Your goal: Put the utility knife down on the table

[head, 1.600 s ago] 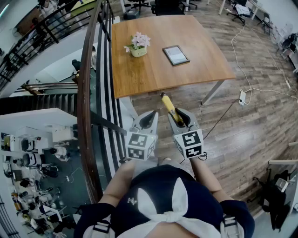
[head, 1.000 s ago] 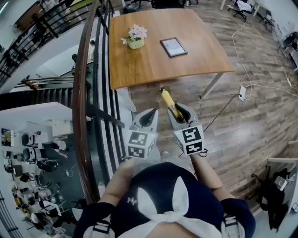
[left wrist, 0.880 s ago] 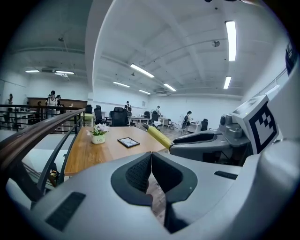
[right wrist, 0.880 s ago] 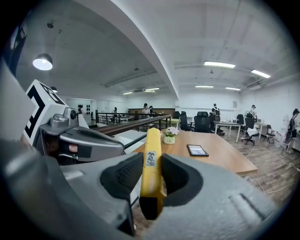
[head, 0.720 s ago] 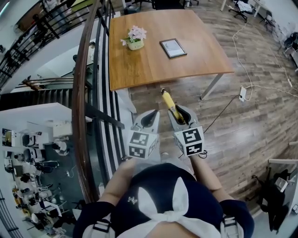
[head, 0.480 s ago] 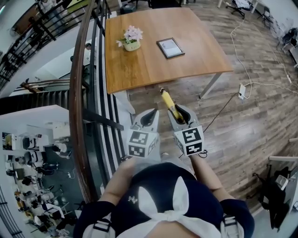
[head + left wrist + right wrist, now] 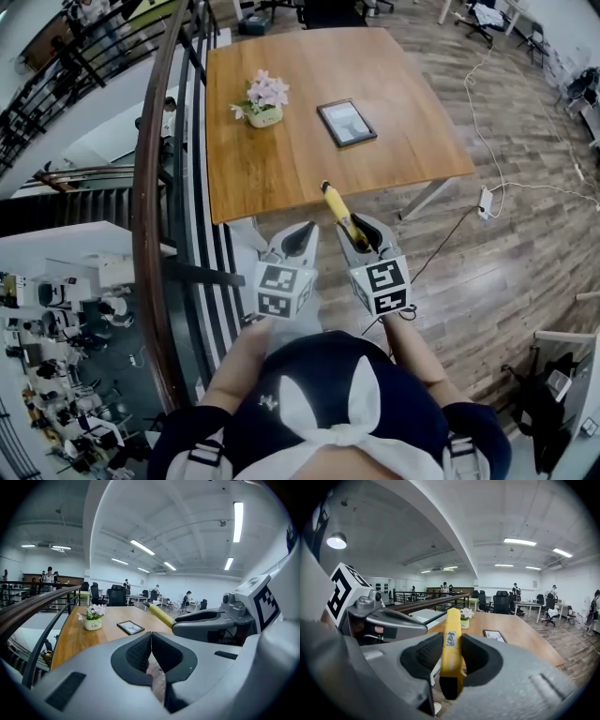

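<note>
A yellow utility knife (image 7: 451, 639) sticks out forward and upward from my right gripper (image 7: 452, 656), whose pads are shut on its handle. From the head view the knife (image 7: 337, 212) points at the near edge of the wooden table (image 7: 281, 169), its tip just over that edge. My left gripper (image 7: 300, 240) hangs beside the right gripper (image 7: 362, 236), short of the table, over the floor. The left gripper (image 7: 151, 639) is shut with nothing between its pads. The knife (image 7: 161, 615) also shows at the right in the left gripper view.
A small pot of pink flowers (image 7: 262, 99) and a flat dark-framed tablet (image 7: 347, 122) lie on the table. A curved wooden handrail with black bars (image 7: 148, 197) runs along the left, a drop below it. A white cable and power strip (image 7: 486, 195) lie on the floor at the right.
Both grippers have moved forward together toward the table, which now lies closer. The knife tip now reaches the table's near edge. The grip on the knife is unchanged.
</note>
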A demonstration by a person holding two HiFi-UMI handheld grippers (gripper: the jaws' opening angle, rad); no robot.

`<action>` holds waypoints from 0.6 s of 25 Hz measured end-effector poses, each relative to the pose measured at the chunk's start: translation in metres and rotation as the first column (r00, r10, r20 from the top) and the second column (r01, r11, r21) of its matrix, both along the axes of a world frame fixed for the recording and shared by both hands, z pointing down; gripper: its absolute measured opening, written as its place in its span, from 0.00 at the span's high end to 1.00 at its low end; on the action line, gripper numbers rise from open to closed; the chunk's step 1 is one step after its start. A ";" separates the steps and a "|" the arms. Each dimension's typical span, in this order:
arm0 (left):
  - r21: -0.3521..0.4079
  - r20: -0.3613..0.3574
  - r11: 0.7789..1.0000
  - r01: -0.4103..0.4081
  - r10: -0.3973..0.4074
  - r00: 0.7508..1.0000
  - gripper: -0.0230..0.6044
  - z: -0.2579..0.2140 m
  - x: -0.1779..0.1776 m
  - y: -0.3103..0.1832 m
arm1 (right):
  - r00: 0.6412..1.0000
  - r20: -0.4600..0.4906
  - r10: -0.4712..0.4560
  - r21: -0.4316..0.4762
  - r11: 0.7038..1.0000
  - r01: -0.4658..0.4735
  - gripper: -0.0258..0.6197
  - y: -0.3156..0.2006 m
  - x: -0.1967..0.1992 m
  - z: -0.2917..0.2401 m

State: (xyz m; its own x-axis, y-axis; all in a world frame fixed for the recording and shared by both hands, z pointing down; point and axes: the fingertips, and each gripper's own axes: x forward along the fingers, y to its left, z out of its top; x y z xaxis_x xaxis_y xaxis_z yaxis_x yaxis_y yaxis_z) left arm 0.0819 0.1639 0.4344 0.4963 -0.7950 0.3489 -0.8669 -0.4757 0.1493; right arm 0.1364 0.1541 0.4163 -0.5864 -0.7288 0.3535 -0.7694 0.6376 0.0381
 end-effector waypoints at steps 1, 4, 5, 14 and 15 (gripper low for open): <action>-0.001 -0.002 1.000 0.000 0.000 1.000 0.93 -0.002 -0.003 -0.011 | 1.000 -0.003 0.000 0.002 1.000 0.000 0.77 -0.011 -0.003 -0.002; -0.003 -0.009 1.000 0.000 0.000 1.000 0.93 -0.005 -0.012 -0.044 | 1.000 -0.001 0.004 0.001 1.000 -0.004 0.77 -0.045 -0.011 -0.007; -0.005 -0.009 1.000 0.000 -0.001 1.000 0.93 -0.005 -0.016 -0.054 | 1.000 -0.001 0.005 -0.001 1.000 -0.005 0.77 -0.056 -0.014 -0.008; -0.035 -0.020 0.999 0.013 -0.014 1.000 0.93 0.004 -0.053 -0.120 | 1.000 -0.008 0.017 -0.015 1.000 -0.017 0.77 -0.127 -0.042 -0.005; -0.037 -0.022 0.999 0.013 -0.014 1.000 0.93 0.006 -0.058 -0.126 | 1.000 -0.009 0.019 -0.014 1.000 -0.019 0.77 -0.134 -0.047 -0.004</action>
